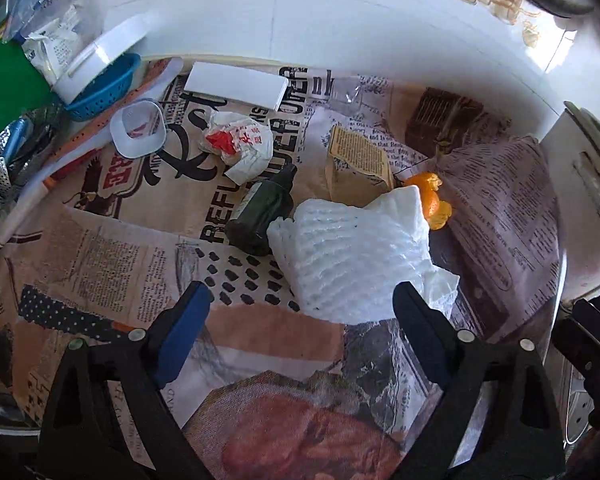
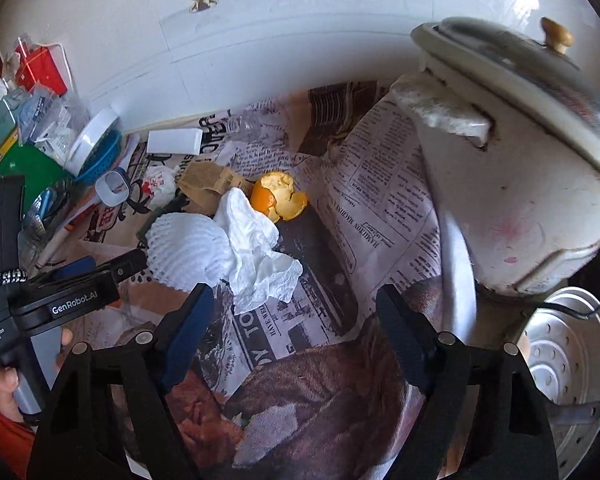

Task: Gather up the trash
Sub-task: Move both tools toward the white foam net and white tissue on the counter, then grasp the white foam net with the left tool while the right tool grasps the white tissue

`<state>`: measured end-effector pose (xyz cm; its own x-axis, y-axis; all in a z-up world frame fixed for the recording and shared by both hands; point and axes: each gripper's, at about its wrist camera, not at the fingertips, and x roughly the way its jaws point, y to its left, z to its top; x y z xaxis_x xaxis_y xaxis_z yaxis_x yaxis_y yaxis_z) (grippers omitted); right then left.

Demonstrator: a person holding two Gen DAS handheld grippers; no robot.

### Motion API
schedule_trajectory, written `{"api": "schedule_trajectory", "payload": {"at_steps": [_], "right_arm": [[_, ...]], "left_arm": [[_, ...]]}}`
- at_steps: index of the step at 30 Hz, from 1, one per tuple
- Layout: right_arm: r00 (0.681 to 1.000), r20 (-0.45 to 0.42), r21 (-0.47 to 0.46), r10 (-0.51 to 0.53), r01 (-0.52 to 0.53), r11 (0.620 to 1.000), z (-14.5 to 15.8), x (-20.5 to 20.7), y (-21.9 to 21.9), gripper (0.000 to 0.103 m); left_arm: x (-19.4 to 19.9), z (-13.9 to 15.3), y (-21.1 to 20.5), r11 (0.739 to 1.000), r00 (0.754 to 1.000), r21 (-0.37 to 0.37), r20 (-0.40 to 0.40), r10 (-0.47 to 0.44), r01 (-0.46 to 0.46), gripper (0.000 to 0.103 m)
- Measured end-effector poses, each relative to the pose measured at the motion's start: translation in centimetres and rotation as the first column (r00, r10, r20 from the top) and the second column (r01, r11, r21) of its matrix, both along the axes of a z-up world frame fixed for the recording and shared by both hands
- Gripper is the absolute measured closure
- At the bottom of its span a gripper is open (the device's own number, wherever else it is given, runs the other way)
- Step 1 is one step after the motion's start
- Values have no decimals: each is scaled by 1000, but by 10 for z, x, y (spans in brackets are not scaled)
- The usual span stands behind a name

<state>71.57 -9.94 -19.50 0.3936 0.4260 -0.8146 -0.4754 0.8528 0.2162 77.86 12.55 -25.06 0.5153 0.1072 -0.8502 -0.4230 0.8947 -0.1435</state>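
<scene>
A newspaper-covered table [image 1: 100, 264] is seen, with a white cooker [image 2: 512, 184] at the right; the trash lies mid-table: white foam netting [image 1: 340, 248] touching a crumpled tissue [image 2: 260, 252], a dark bottle [image 1: 262, 212] and orange peel [image 2: 278, 196] just beside; the left gripper [image 1: 300, 300] is spread wide before the netting, the right gripper [image 2: 296, 300] likewise apart, nothing held; the tissue could be dragged along or the bottle knocked, should the netting be pinched carelessly; "GenRobot.AI" is read on the left tool.
</scene>
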Motion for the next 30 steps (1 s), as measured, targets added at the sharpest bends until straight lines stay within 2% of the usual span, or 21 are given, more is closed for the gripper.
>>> {"api": "schedule_trajectory", "payload": {"at_steps": [2, 8, 9, 11, 16, 21, 26, 30], "right_arm": [[999, -25, -6, 37, -37, 999, -11, 12, 8, 28], [986, -101, -28, 133, -137, 990, -43, 45, 33, 39], [983, -114, -25, 144, -148, 989, -47, 49, 36, 39], [977, -138, -8, 164, -166, 986, -53, 55, 39, 39], [968, -152, 4, 199, -201, 980, -60, 64, 53, 39], [961, -163, -6, 224, -228, 974, -70, 71, 72, 39], [954, -181, -3, 237, -242, 970, -79, 73, 85, 39], [948, -194, 1, 251, -256, 967, -85, 69, 96, 43]], "left_arm": [[11, -12, 4, 1000, 1000, -28, -10, 7, -7, 18], [26, -41, 7, 985, 1000, -172, -26, 0, -4, 40], [27, -43, 6, 982, 1000, -191, -22, -8, 3, 47], [27, -42, 3, 982, 1000, -190, -17, -12, 8, 49], [22, -32, 5, 980, 1000, -196, 2, -21, 21, 75], [7, -17, 13, 984, 1000, -178, 20, 10, -6, 78], [-9, 2, 21, 991, 998, -125, 39, 56, -51, 78], [-16, 13, 21, 996, 997, -81, 57, 47, -42, 78]]}}
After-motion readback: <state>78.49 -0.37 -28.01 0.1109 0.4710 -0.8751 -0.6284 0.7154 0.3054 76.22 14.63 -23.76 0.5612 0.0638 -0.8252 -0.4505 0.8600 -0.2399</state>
